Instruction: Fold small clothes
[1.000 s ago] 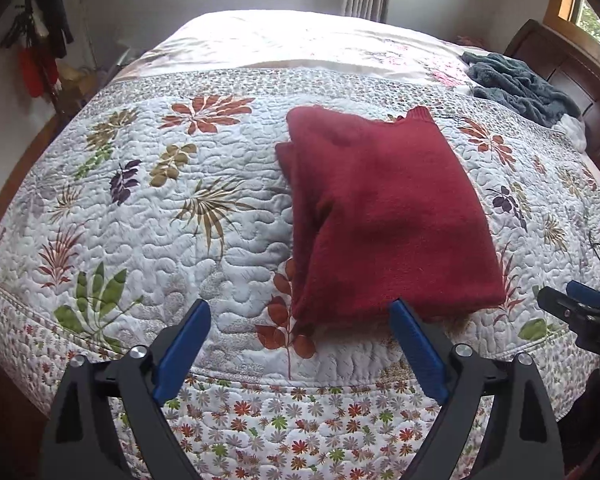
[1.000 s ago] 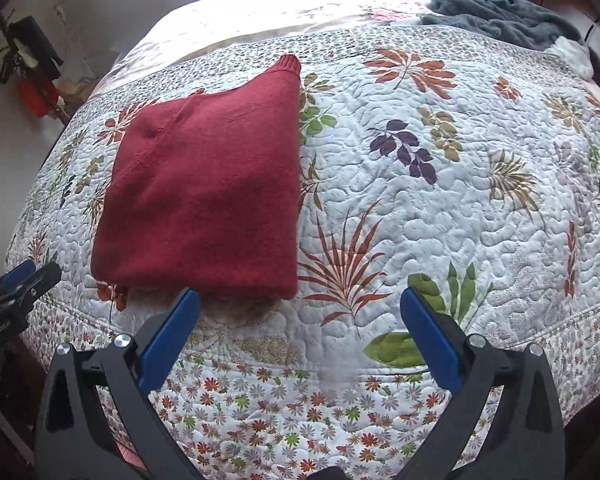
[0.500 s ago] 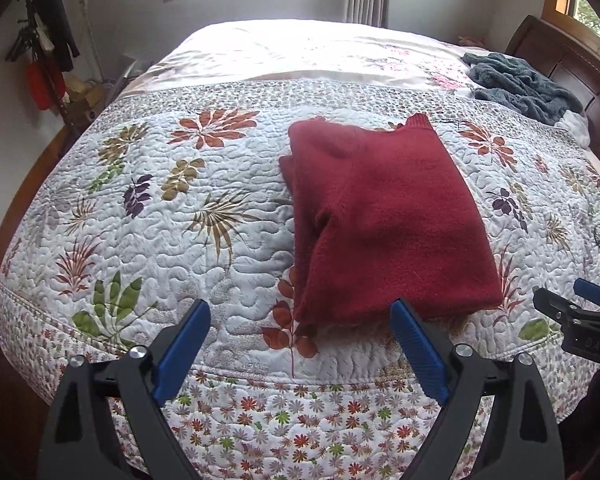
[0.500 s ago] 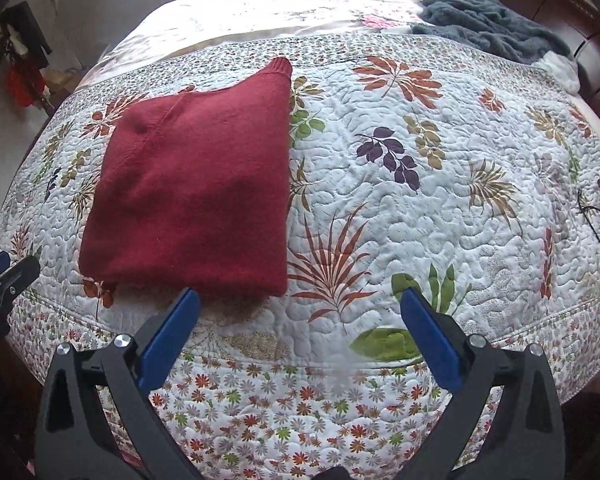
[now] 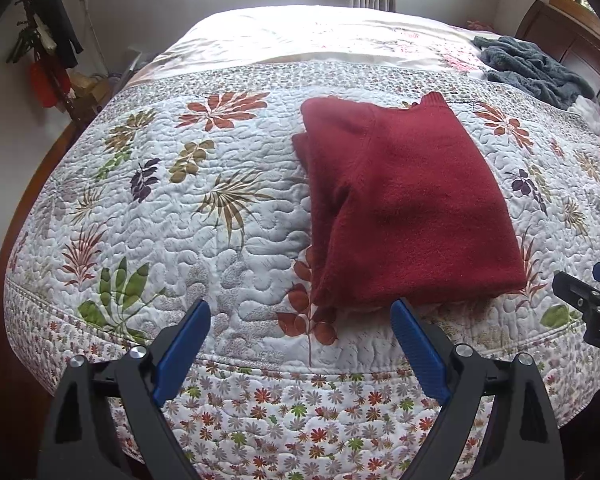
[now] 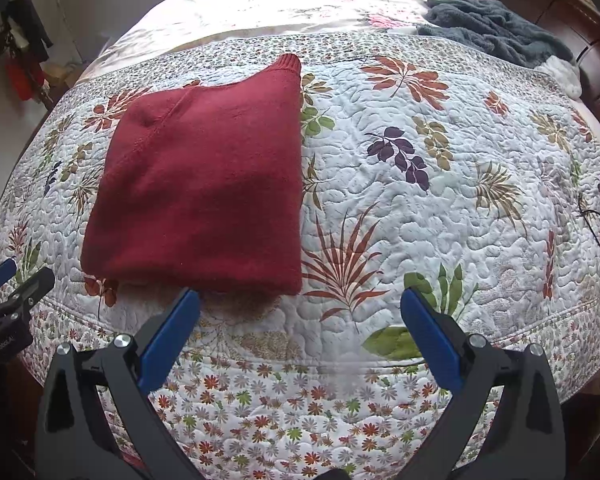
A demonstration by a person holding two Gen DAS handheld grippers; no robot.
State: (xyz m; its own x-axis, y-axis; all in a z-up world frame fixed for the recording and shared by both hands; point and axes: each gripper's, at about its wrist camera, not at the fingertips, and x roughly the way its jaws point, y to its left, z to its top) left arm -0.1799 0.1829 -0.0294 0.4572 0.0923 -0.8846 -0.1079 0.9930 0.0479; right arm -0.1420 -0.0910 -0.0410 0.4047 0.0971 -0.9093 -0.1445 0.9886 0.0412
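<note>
Where the floral quilt point(image 5: 228, 240) covers the bed, a red sweater point(image 5: 404, 208) lies folded into a neat rectangle near the front edge. Left gripper point(image 5: 300, 320): jaws spread wide, empty, held just short of the sweater's near edge. Right gripper point(image 6: 300, 312): likewise spread, empty, off the sweater's near right corner. Grey blanket point(image 6: 496, 28) heaped by the headboard, well apart.

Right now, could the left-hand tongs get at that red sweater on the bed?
Probably yes. The left tongs are open and empty, and the folded red sweater lies just ahead near the quilt edge, with nothing between them.
</note>
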